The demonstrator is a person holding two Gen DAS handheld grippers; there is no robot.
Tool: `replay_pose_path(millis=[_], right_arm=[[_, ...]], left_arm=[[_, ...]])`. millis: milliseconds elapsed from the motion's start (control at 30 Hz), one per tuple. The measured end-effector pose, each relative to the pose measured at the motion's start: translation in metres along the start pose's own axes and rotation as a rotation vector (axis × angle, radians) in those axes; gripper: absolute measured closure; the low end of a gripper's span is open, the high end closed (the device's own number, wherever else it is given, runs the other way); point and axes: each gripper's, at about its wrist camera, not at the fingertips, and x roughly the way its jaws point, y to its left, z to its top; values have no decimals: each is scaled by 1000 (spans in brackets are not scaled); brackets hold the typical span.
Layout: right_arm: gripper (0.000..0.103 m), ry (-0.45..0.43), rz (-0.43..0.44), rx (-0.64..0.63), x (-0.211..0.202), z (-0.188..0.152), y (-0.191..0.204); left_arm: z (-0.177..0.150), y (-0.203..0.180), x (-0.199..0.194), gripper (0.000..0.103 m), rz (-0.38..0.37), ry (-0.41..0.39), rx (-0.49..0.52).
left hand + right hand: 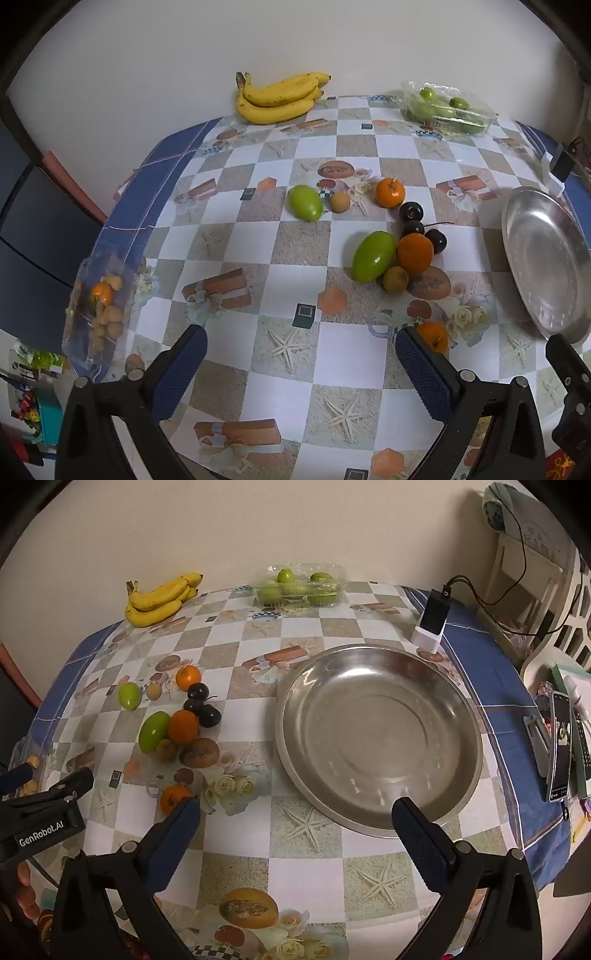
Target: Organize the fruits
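Note:
Loose fruit lies mid-table: two green fruits (304, 202) (373, 256), three oranges (390, 192) (414, 252) (436, 334), dark cherries (412, 218) and small tan fruits (339, 202). The same pile (173, 723) lies left of an empty steel plate (376, 734). My left gripper (301, 354) hovers open over bare tablecloth, its right finger just beside the nearest orange. My right gripper (295, 819) is open at the plate's near rim, the nearest orange (171, 797) by its left finger. Neither holds anything.
Bananas (280, 98) and a clear box of green fruit (447, 105) sit at the far edge by the wall. A plastic bag of small fruit (99, 310) lies at the left edge. A black charger (436, 613) and a phone (559, 746) are on the right.

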Motion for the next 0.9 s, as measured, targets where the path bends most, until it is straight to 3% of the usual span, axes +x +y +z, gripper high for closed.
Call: replay_pose_path(millis=[267,367,900], right_arm=[[0,-1,24,-8,2,0,-2],[0,11,16,16,9,2,-15],[0,31,-3,-8,9,0,3]], left_arm=[[-1,0,12,0,-8,53,3],[-2,-1,12,0,-7,54,0],[-3,-4,14,0,-11,60,13]])
